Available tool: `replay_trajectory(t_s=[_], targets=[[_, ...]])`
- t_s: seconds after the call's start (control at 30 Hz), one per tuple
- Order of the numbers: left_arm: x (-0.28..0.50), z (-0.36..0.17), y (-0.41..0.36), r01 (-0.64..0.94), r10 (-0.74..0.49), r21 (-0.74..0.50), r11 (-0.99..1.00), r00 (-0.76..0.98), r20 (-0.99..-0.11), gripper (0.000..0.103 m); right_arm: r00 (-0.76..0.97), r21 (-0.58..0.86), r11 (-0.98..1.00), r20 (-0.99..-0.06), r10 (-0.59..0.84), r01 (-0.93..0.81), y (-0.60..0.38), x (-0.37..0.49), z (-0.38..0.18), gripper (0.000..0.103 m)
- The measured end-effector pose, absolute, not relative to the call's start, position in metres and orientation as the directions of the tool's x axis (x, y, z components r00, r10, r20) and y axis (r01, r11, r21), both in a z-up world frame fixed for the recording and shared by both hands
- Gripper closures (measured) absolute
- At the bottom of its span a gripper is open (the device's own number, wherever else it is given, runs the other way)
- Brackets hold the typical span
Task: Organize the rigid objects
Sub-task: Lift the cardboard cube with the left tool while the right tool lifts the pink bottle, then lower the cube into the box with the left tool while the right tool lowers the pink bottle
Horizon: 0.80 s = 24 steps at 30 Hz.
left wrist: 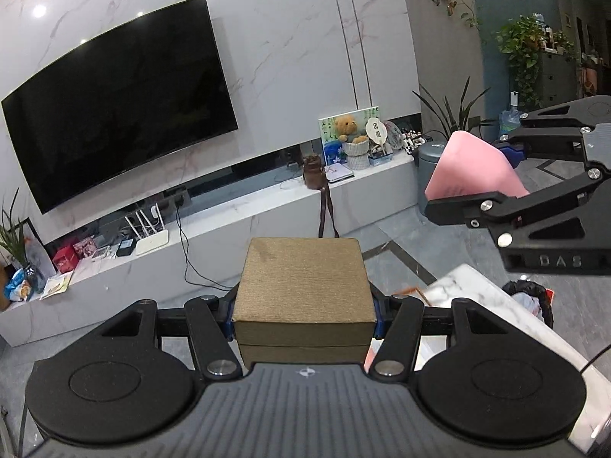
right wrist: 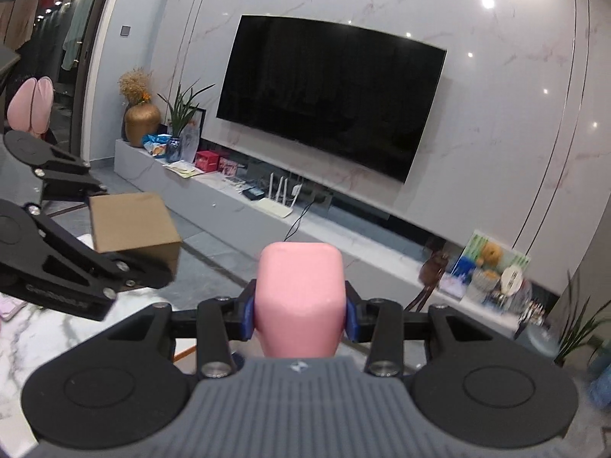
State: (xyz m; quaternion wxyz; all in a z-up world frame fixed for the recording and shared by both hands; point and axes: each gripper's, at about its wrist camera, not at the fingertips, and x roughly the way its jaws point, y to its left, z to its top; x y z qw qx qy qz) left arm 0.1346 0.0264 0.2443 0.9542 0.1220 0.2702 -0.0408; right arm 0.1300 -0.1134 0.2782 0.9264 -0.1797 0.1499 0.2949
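Observation:
A square olive-gold box [left wrist: 303, 286] sits between the blue pads of my left gripper [left wrist: 303, 320], which is shut on its two sides and holds it in the air. The right wrist view shows the same box [right wrist: 130, 217] at the left, clamped in the left gripper [right wrist: 133, 233]. A smooth pink rounded case [right wrist: 299, 290] stands between the blue pads of my right gripper [right wrist: 299, 316], which is shut on it. In the left wrist view the pink case [left wrist: 469, 164] and the right gripper [left wrist: 473, 175] hang at the right, level with the box.
A white marble table [left wrist: 469, 294] lies below both grippers, its corner also visible [right wrist: 23, 343]. Beside it stands a bin with a black bag [left wrist: 529, 297]. Ahead are a wall television [right wrist: 328, 95] and a long low bench [left wrist: 236, 213] crowded with small items.

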Motion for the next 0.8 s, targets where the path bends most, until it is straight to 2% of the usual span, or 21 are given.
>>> replay_trajectory(t_s=[0.23, 0.53, 0.8], targets=[[0.183, 0.213, 0.039, 0.145, -0.007, 0.185, 0.972, 0.803, -0.596, 0.036, 0.773, -0.251, 0.764, -0.439, 0.458, -0.595, -0.090, 0.182, 0.266, 0.061], [0.224, 0.125, 0.044, 0.177, -0.008, 0.151, 0.973, 0.672, -0.740, 0.036, 0.703, -0.234, 0.758, -0.602, 0.379, -0.609, -0.072, 0.234, 0.178, 0.061], [0.236, 0.064, 0.031, 0.248, -0.022, 0.146, 0.958, 0.567, -0.824, 0.036, 0.628, -0.202, 0.757, -0.706, 0.327, -0.621, -0.077, 0.256, 0.112, 0.061]])
